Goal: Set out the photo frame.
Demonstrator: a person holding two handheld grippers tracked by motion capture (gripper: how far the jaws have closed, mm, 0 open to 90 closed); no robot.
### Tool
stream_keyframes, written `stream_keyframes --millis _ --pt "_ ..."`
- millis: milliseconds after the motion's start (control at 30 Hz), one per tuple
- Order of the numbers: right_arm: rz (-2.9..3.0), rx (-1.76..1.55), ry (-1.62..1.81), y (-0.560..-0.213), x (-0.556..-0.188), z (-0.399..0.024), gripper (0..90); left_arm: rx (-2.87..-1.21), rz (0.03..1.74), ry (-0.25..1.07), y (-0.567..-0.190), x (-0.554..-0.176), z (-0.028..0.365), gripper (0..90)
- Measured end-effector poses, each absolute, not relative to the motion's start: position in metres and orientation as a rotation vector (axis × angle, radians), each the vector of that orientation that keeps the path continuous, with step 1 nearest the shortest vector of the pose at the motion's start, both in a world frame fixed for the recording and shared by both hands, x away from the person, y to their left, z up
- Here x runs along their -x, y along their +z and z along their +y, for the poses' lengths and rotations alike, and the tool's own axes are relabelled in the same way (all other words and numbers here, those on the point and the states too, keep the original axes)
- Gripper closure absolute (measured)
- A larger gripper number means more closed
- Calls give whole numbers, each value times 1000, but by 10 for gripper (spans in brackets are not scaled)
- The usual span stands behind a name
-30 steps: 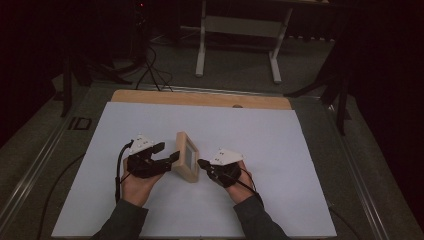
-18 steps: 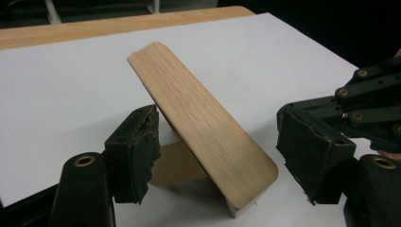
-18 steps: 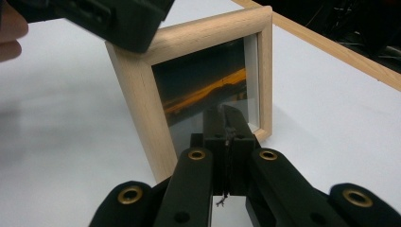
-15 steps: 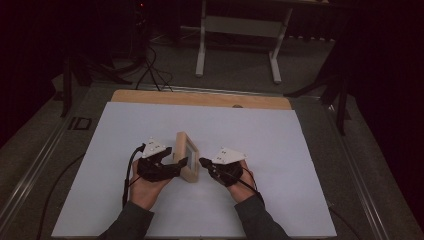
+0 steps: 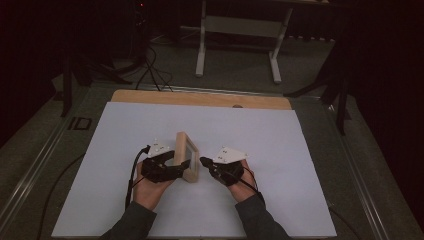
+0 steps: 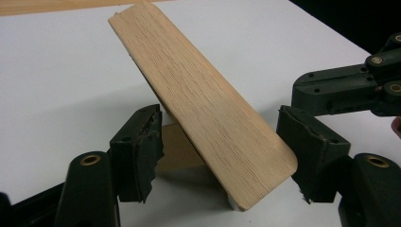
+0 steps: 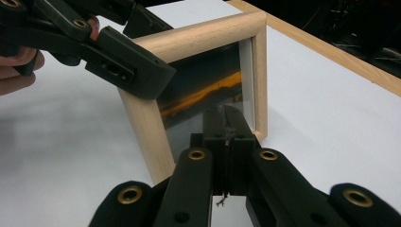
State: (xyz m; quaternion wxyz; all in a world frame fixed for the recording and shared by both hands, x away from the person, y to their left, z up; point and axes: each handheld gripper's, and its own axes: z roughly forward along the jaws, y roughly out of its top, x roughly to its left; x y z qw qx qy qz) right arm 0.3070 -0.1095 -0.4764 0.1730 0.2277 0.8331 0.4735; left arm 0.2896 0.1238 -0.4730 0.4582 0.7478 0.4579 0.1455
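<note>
A wooden picture frame [image 5: 186, 156] stands mid-sheet on white paper [image 5: 280, 150] covering the table [image 5: 200, 97]; left gripper [image 5: 175, 167] spread around it, right gripper [image 5: 205, 162] pressed together beside; dark floor beyond.

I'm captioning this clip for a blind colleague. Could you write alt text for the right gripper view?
A light wooden picture frame stands on a white table, its glass facing the camera. The right tongs, jaws pressed together, point at the glass from below. The left tongs reach in from the upper left at the frame's top corner.
</note>
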Motion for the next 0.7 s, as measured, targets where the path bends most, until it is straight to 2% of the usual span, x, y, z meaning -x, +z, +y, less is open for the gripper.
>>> stream_keyframes --millis 333,400,700 --pt "2363 -647 1343 -476 -307 -110 893 -1854 1130 336 -476 -290 120 367" --pt "2361 -646 1346 -476 -307 -110 893 -1855 1133 337 -476 -290 119 396" --pt "2351 -655 1351 -475 -308 -112 892 -1862 1136 334 -475 -290 119 410"
